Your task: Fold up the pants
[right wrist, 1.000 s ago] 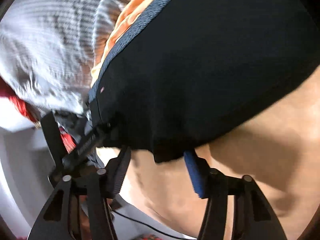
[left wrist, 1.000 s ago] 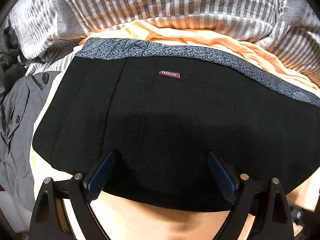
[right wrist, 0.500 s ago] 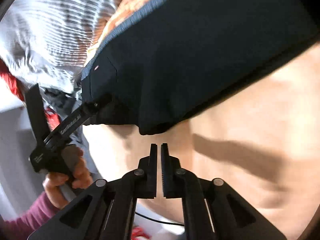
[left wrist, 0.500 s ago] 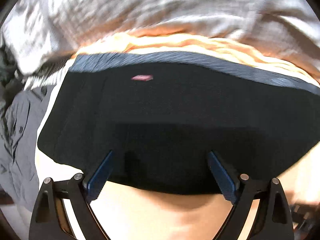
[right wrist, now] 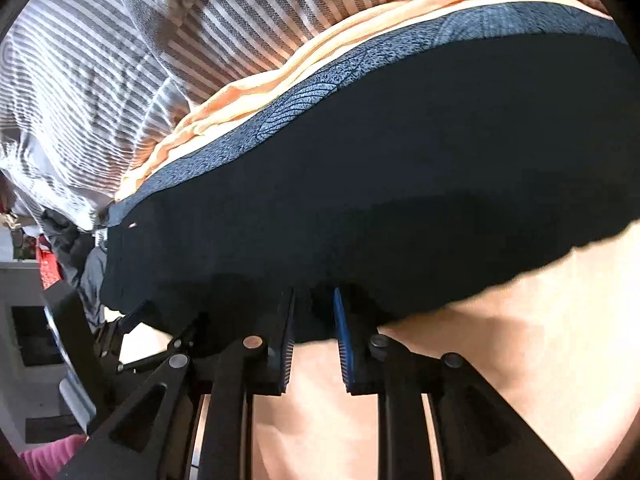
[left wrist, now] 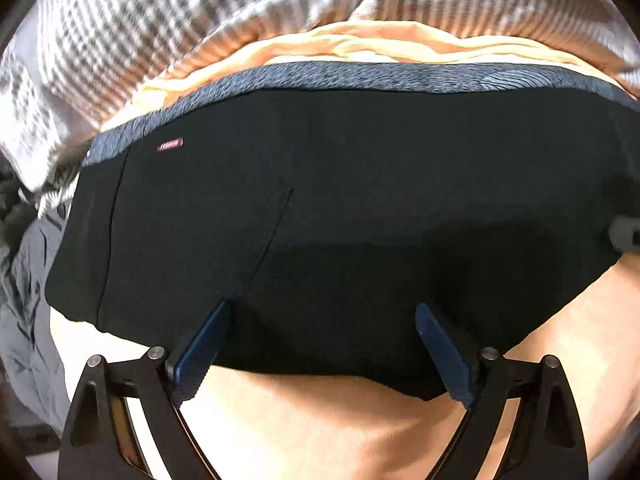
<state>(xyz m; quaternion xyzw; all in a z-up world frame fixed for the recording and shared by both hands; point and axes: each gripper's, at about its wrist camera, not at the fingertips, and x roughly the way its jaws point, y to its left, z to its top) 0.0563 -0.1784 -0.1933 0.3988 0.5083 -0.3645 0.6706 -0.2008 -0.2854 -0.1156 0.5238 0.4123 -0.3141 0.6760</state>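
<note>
The black pants lie folded flat on a peach sheet, with a grey-blue patterned band along the far edge and a small red label. My left gripper is open, its blue pads straddling the near hem. In the right wrist view the pants fill the middle. My right gripper is partly open, its fingertips at the near hem with a narrow gap between the pads. Whether cloth sits between them is hidden in shadow.
A grey-and-white striped blanket is bunched behind the pants, with orange cloth under its edge. A grey garment lies at the left. The left gripper shows at the lower left of the right wrist view, with white furniture beyond.
My right gripper came back to the near hem of the pants and opened from fully shut to a narrow gap. My left gripper stayed open and shifted right along the hem.
</note>
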